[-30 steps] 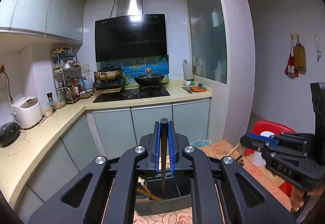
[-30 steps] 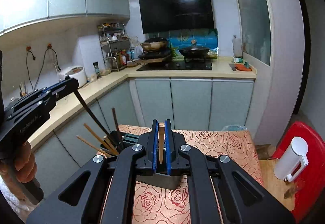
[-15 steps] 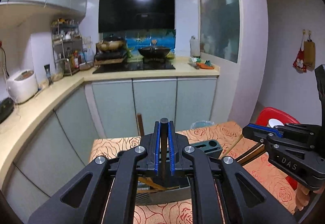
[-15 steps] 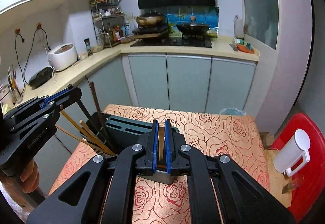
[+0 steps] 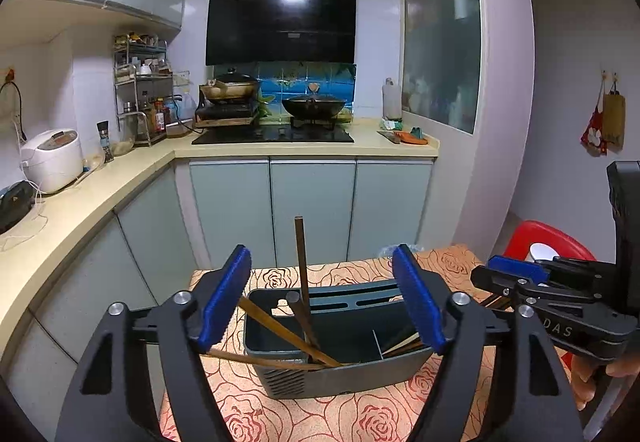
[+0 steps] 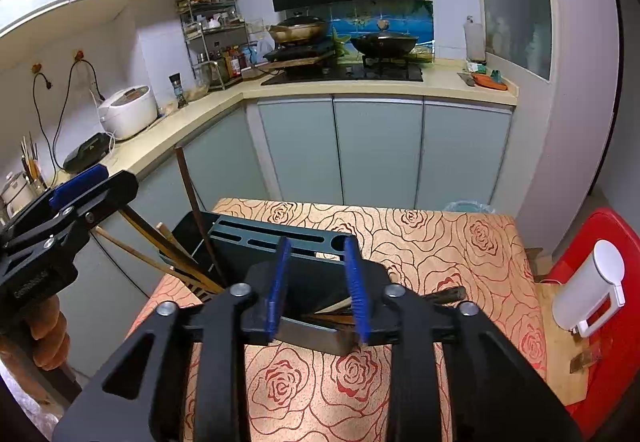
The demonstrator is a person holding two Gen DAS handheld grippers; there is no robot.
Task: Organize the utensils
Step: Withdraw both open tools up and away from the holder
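A dark grey utensil holder (image 5: 344,358) stands on the rose-patterned table; it also shows in the right wrist view (image 6: 312,274). Several wooden chopsticks (image 5: 288,334) lean in its left compartment, and one dark chopstick (image 5: 301,258) stands almost upright. More chopsticks (image 6: 336,316) lie in its right compartment. My left gripper (image 5: 320,302) is open and empty just above the holder. My right gripper (image 6: 316,290) is open and empty over the holder's right compartment.
The rose tablecloth (image 6: 440,254) covers the small table. A red stool (image 6: 600,282) with a white dispenser (image 6: 592,290) stands to the right. The kitchen counter (image 5: 100,185) with a rice cooker (image 5: 52,159) runs along the left and the stove (image 5: 276,133) behind.
Both grippers have opened and let go of their chopsticks, which now rest in the holder. Both views have tilted down toward the holder.
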